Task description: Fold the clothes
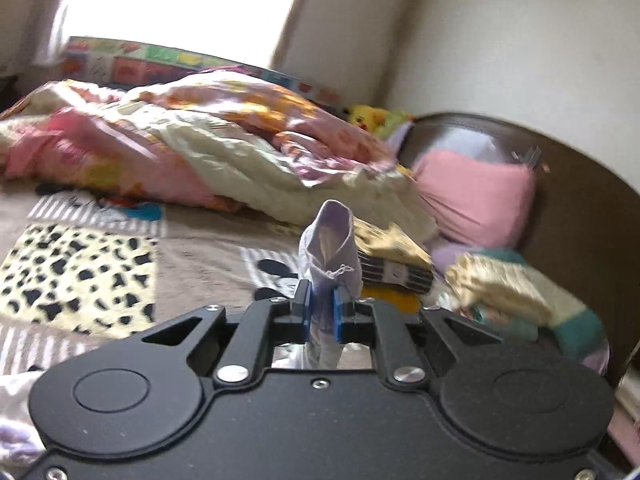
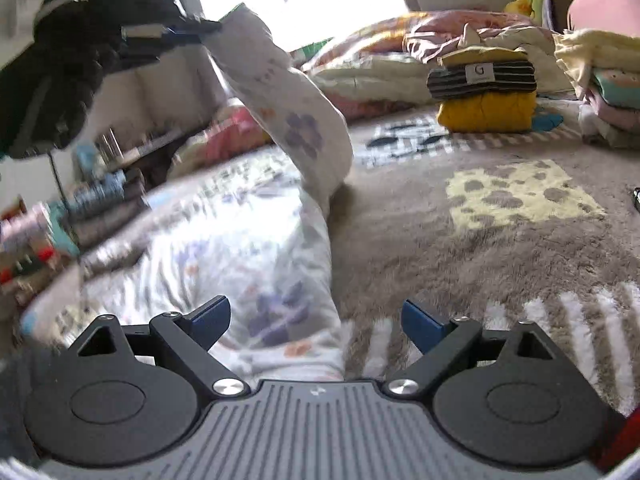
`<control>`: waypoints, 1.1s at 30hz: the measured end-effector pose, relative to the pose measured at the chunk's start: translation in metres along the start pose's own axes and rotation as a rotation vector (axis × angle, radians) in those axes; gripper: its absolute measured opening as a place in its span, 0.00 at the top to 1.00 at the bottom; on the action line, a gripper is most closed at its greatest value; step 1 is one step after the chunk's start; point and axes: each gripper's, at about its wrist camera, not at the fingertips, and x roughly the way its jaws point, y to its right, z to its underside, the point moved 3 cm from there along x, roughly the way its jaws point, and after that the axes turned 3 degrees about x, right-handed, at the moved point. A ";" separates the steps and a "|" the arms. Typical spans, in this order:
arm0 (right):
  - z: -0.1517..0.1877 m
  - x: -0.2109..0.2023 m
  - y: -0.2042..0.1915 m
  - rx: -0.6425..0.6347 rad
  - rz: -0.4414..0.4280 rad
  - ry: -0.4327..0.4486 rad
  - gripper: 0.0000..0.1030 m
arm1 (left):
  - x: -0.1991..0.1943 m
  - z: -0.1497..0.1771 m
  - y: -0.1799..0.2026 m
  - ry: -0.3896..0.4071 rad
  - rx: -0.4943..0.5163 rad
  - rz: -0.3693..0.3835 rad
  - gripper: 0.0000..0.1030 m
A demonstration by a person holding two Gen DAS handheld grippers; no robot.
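Note:
A white garment with purple flower print point(image 2: 256, 240) lies on the bed, one end lifted. My left gripper point(image 1: 321, 308) is shut on a bunched corner of this garment point(image 1: 330, 248), which sticks up between its blue pads. In the right wrist view the left gripper point(image 2: 208, 30) shows at the upper left, holding the garment's raised end point(image 2: 296, 120) high above the bed. My right gripper point(image 2: 316, 322) is open and empty, low over the garment's near edge, where it meets the grey blanket point(image 2: 460, 264).
A stack of folded clothes point(image 2: 484, 92), striped on yellow, sits on the bed at the back right, with another pile point(image 2: 600, 80) beside it. A crumpled floral duvet point(image 1: 192, 140) and a pink pillow point(image 1: 476, 196) lie by the dark headboard point(image 1: 580, 208). Cluttered shelves point(image 2: 60, 216) stand left.

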 end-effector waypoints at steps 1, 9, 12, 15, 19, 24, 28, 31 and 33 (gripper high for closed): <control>0.001 0.002 -0.003 -0.010 0.009 -0.020 0.23 | -0.002 -0.001 -0.009 0.005 -0.022 0.003 0.92; 0.006 -0.009 -0.063 -0.336 0.095 -0.014 0.76 | -0.031 0.000 -0.069 0.037 -0.118 -0.039 0.92; 0.010 -0.009 -0.093 -0.508 0.107 -0.009 0.77 | -0.052 0.007 -0.091 0.058 -0.152 -0.065 0.92; 0.018 -0.002 -0.115 -0.645 0.107 -0.042 0.77 | -0.066 0.020 -0.112 0.069 -0.191 -0.102 0.92; 0.028 0.008 -0.134 -0.754 0.103 -0.086 0.77 | -0.070 0.047 -0.145 0.064 -0.266 -0.163 0.92; 0.033 0.015 -0.146 -0.776 0.071 -0.126 0.77 | -0.067 0.076 -0.174 0.059 -0.307 -0.224 0.92; 0.034 0.024 -0.140 -0.695 0.050 -0.150 0.70 | -0.053 0.087 -0.187 0.049 -0.309 -0.206 0.92; 0.030 0.013 -0.136 -0.622 -0.026 -0.139 0.53 | -0.043 0.087 -0.190 0.042 -0.292 -0.201 0.92; 0.023 -0.005 -0.133 -0.574 -0.087 -0.112 0.41 | -0.042 0.083 -0.193 0.054 -0.290 -0.188 0.92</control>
